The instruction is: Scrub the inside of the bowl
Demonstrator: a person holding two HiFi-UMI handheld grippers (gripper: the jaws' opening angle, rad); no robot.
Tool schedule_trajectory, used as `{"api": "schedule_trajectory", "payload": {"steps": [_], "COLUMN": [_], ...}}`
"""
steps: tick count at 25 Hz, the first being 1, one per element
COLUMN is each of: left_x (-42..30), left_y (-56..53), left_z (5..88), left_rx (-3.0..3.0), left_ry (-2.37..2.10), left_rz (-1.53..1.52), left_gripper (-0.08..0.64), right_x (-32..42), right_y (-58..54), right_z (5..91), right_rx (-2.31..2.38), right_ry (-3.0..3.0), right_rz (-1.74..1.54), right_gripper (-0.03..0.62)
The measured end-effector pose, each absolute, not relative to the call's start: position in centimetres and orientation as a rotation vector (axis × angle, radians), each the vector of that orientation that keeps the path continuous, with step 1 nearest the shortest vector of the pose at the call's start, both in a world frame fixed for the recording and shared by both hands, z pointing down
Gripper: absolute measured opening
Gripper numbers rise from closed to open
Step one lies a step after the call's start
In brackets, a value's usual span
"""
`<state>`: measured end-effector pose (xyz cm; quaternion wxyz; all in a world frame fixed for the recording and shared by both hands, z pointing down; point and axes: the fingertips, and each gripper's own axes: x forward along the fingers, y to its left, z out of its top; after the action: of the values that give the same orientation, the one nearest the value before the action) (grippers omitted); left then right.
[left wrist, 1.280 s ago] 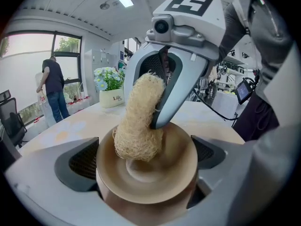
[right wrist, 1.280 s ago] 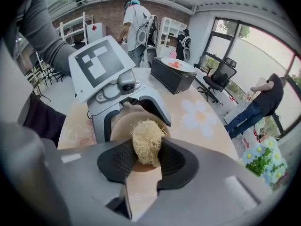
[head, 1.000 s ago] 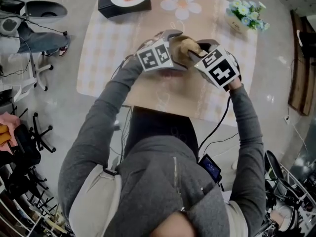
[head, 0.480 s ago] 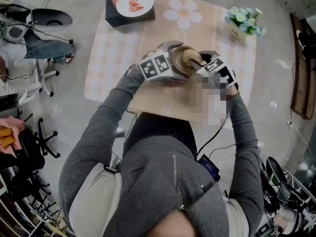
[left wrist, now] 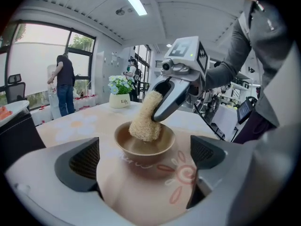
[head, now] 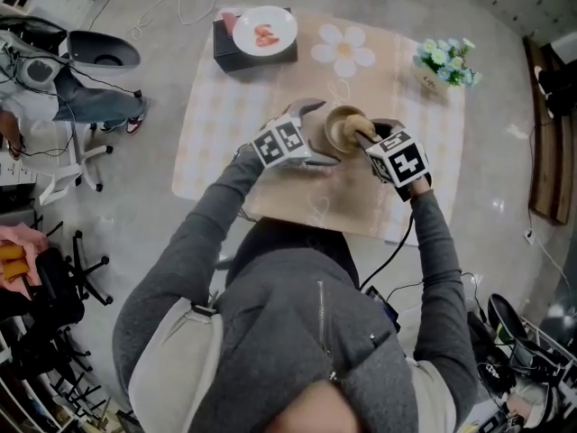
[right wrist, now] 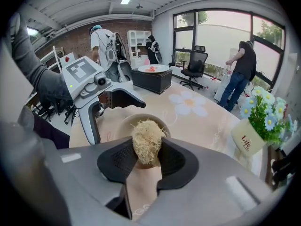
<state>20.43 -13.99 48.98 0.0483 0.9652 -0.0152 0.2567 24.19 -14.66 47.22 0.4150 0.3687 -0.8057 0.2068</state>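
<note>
Tabletop [head: 216,152]: flowerpot [head: 444,59], plate [head: 264,31]; right tool [right wrist: 146,160] tight on loofah [right wrist: 146,142] in bowl [left wrist: 141,155], left tool [left wrist: 146,168] apart.

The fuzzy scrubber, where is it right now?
In the left gripper view, the scrubber sits mid-frame, pinched in the right tool, its lower end inside the bowl.

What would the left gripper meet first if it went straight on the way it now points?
The left gripper would most likely meet the near wall of the bowl first: it sits straight ahead beyond the open jaws, with the scrubber inside it.
</note>
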Motion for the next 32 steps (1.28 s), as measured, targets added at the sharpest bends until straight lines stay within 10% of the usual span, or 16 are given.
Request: {"api": "schedule_trajectory", "payload": {"steps": [6, 13, 21, 32], "left_x": [17.9, 16.6, 16.2, 18.1], "left_y": [-13.9, -14.6, -15.7, -14.4], "left_z": [47.3, 45.3, 41.9, 40.4], "left_rx": [2.881, 2.857, 2.85, 2.845], "left_ry": [-0.142, -0.329, -0.456, -0.438], "left_rz": [0.727, 0.589, 0.426, 0.353], "left_gripper": [0.533, 0.217, 0.024, 0.009], "right_x": [23.3, 22.9, 26.2, 34.6], "right_y": [-14.3, -13.8, -13.0, -7.3], "right_z": [46.7, 44.9, 39.6, 39.4], "right_rx": [0.987, 1.091, 1.523, 2.34], "right_ry": [-2.037, -2.097, -2.215, -1.841], "right_rz": [0.592, 0.694, 0.867, 0.817], "right_gripper": [0.118, 0.12, 0.123, 0.126]}}
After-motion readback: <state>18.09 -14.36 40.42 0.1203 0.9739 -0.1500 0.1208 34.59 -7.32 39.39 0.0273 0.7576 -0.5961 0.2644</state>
